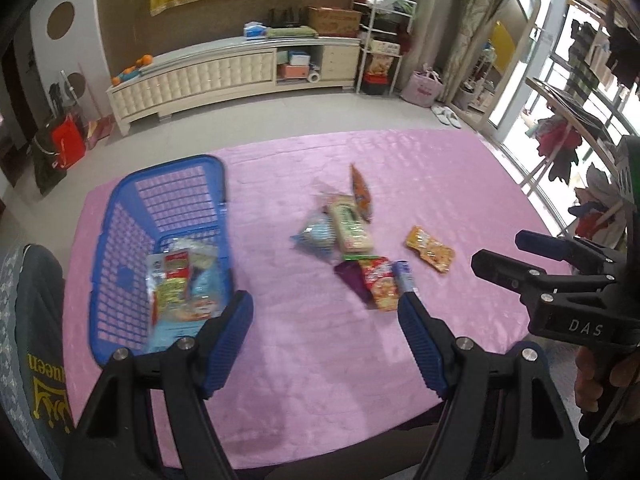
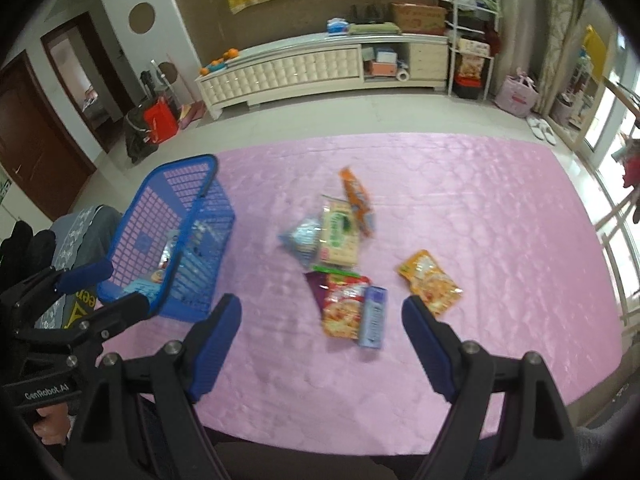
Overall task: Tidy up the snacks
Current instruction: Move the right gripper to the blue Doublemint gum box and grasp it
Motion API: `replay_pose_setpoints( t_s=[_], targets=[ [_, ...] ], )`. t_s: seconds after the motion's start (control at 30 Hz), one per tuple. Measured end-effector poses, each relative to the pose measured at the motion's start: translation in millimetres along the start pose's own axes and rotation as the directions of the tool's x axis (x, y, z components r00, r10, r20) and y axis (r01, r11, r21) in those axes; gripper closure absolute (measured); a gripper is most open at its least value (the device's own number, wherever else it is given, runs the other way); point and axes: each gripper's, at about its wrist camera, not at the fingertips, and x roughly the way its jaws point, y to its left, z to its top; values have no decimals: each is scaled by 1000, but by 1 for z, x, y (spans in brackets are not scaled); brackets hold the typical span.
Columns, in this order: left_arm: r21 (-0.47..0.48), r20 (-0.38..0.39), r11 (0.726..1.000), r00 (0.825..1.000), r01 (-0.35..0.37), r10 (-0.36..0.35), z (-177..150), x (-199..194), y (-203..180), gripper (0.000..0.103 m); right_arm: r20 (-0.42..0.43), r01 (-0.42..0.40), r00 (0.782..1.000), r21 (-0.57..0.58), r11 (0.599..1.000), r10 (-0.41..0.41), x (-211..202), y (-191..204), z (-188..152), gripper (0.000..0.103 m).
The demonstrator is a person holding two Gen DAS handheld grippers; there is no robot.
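Observation:
A blue lattice basket [image 1: 120, 240] [image 2: 200, 224] stands at the left of the pink table [image 1: 440, 184] with several snack packets [image 1: 180, 280] inside. Loose packets lie mid-table: a red-and-orange packet [image 1: 380, 280] [image 2: 344, 304], a small blue packet [image 2: 374, 316], a yellow packet [image 1: 431, 249] [image 2: 430, 282], a pale green packet [image 1: 351, 222] [image 2: 339, 236], a light blue bag [image 1: 316, 234] [image 2: 302, 238] and an orange stick packet [image 1: 360, 192] [image 2: 356, 196]. My left gripper [image 1: 326, 312] is open over the near table, nothing between its fingers. My right gripper [image 2: 322, 316] [image 1: 500, 256] is open and empty, above the red-and-orange packet.
A person's sleeve [image 1: 32, 340] and knee lie at the left by the basket. Beyond the table are a floor, a long white cabinet [image 1: 224, 76], a shelf rack [image 1: 380, 48] and a window with a drying rack [image 1: 576, 132] on the right.

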Motion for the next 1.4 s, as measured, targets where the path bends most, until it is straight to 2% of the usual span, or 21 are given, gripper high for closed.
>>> replay_pose_setpoints(
  t_s=[0.3,0.7,0.87,1.03,1.23,1.4],
  targets=[
    [57,-64,998,998,23,-19,1,40,-57,30,-25,4,1000,62,998,-2,5,-57,-13,17],
    [53,-174,999,985,2,7,2,109,-88,30,-108,10,994,88,996,0,52,-112,-21,17],
    [44,-226,999,974,-19,29,-2,134,-85,30,-143,13,990,78,997,-2,75,-127,-23,17],
    [29,-262,998,964,-47,53,-4,156,-77,30,-174,-17,984,104,994,35,96,-133,-23,17],
    [-6,-274,997,959,-72,67,-4,171,-60,30,-215,-55,973,120,991,80,120,-126,-22,17],
    [-27,-282,998,958,-65,55,-5,176,-45,30,-245,-97,961,128,987,126,139,-112,-21,17]
  ],
)
